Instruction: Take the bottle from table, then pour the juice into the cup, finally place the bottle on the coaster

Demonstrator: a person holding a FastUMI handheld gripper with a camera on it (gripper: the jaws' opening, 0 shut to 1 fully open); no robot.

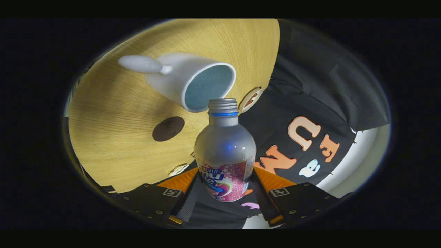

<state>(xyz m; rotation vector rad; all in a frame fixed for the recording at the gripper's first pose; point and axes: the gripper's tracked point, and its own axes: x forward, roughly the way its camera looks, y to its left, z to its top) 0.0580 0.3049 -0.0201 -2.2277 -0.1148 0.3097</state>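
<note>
White cup point(193, 81) lies just beyond the uncapped mouth of the bottle point(224, 151), which the gripper point(225, 193) clamps by its labelled base, long axis running straight ahead toward the cup's opening, with the dark coaster point(168, 128) nearby on the wooden counter point(113, 144).

The bottle point(225, 151) hides part of the near rim of the cup point(196, 82), where its open neck overlaps the cup's mouth, so whether neck and rim touch cannot be told. The bottle's foot sits down between the fingers point(187, 199) of the gripper point(225, 203), which press its label from both sides and cover its flanks. No liquid can be made out inside the frosted bottle. A small light disc point(250, 100) at the edge of the table point(113, 137) is half hidden behind the bottle's neck; what it is stays unclear.
</note>
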